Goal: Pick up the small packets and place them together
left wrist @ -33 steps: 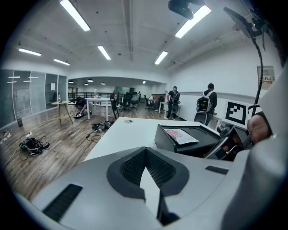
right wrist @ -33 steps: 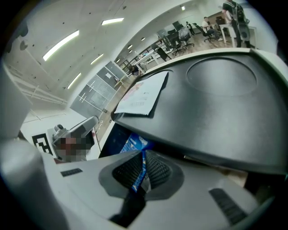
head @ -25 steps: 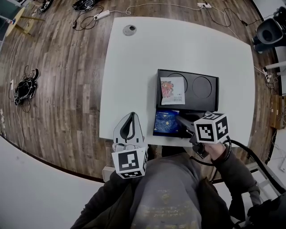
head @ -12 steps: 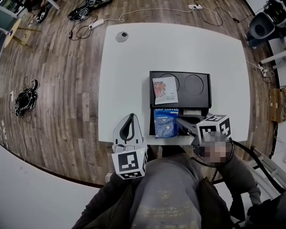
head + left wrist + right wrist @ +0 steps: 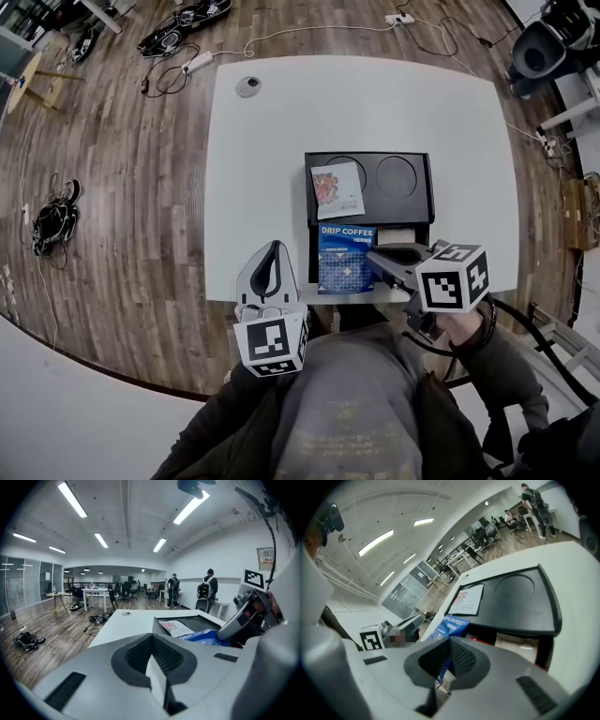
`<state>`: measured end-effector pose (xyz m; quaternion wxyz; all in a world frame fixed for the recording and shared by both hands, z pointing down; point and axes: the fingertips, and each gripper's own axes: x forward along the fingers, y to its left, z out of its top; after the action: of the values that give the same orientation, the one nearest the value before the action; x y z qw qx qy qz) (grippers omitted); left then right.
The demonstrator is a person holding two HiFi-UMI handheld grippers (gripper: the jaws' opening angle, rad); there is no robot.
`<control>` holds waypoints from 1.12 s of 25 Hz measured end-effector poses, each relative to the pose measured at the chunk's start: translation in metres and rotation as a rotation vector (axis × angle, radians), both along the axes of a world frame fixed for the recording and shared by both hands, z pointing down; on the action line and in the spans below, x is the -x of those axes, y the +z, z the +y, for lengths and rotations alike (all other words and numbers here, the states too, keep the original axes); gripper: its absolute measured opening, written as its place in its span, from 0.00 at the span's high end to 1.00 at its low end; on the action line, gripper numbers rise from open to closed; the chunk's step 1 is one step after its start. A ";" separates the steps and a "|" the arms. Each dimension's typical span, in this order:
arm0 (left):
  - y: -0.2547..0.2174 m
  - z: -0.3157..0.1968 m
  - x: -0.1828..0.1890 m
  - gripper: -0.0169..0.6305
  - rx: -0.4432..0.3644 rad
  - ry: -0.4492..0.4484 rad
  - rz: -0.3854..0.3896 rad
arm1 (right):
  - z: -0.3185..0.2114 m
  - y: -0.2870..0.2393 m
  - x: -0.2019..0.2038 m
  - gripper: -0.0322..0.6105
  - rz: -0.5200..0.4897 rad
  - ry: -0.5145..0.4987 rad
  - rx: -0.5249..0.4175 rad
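Right gripper [image 5: 375, 255] clamped on blue packet [image 5: 343, 262] at near edge of black tray [image 5: 417, 214]; left gripper [image 5: 273, 247] closed, empty, over front edge of white tabletop [image 5: 272, 131]; wood floor [image 5: 112, 150] around.

I see the blue packet [image 5: 345, 261] pinched in my right gripper [image 5: 377, 255] at the tray's [image 5: 370, 157] near edge; the white packet [image 5: 337, 190] lies flat on its left side

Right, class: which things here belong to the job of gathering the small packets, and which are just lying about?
Job: blue drip-coffee packet, pinched in the right claw; white flat packet with a pink picture; black plastic tray it lies on.
Lying about: round grey disc on the white table; white power strip and cables on the wooden floor.
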<state>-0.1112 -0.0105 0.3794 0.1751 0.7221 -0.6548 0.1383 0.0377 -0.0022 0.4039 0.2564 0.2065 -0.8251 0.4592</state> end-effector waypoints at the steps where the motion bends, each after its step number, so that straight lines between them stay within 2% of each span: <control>1: -0.001 -0.001 -0.001 0.98 -0.003 0.003 0.000 | -0.005 -0.004 -0.003 0.94 -0.002 0.011 -0.015; 6: -0.009 -0.004 -0.009 0.98 -0.019 0.011 -0.005 | -0.048 -0.019 -0.029 0.94 0.022 0.068 -0.087; 11: -0.008 -0.006 -0.004 0.98 -0.001 -0.025 -0.015 | -0.096 -0.021 -0.041 0.94 0.074 0.062 -0.145; 17: 0.001 -0.006 0.003 0.98 0.027 -0.074 -0.027 | -0.119 0.000 -0.041 0.94 0.137 0.031 -0.151; 22: 0.005 -0.004 0.003 0.98 0.040 -0.095 -0.033 | -0.127 0.003 -0.040 0.93 0.131 0.051 -0.159; 26: 0.005 -0.004 0.001 0.98 0.037 -0.097 -0.035 | -0.129 0.000 -0.040 0.80 0.108 0.073 -0.158; 28: 0.004 -0.003 0.000 0.98 0.037 -0.094 -0.036 | -0.130 -0.003 -0.044 0.79 0.115 0.088 -0.179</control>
<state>-0.1111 -0.0136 0.3831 0.1832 0.6844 -0.6885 0.1549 0.0813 -0.1319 0.4010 0.2632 0.2906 -0.8369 0.3818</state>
